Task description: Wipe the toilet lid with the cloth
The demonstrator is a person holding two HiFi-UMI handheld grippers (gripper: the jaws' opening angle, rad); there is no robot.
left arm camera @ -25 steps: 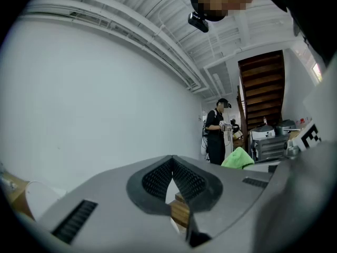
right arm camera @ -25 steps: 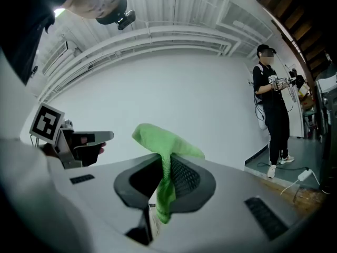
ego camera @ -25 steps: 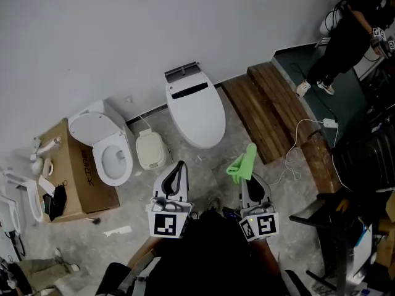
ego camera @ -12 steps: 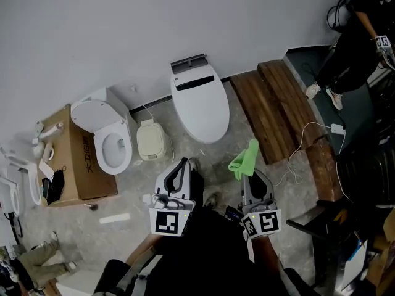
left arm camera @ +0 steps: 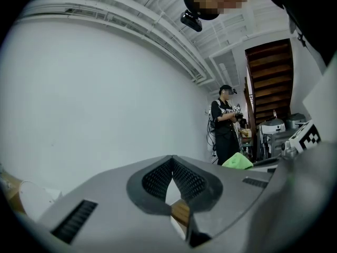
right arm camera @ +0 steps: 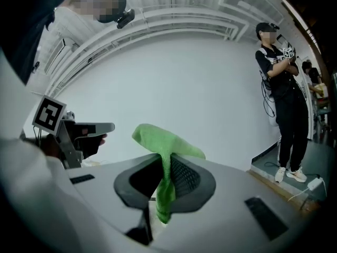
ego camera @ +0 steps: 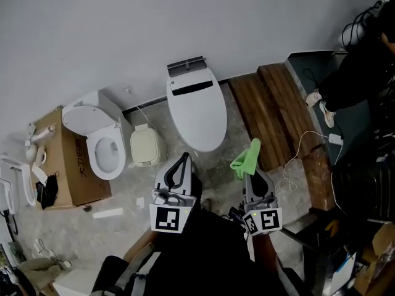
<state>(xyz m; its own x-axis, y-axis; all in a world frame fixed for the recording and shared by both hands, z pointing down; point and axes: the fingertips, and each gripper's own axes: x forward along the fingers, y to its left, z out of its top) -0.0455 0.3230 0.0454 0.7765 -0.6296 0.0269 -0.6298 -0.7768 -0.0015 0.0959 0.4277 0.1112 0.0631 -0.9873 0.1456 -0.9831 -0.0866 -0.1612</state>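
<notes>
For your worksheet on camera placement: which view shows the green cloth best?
The right gripper view: the cloth hangs large and central, pinched in the right gripper. The head view shows it small; the left gripper view, only a corner.

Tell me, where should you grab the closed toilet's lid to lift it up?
Probably take the lid by its rounded front edge, coming from the near side. Its back end sits against the wall, so likely only the front lifts. The left gripper is shut and empty; the right gripper holds the cloth.
</notes>
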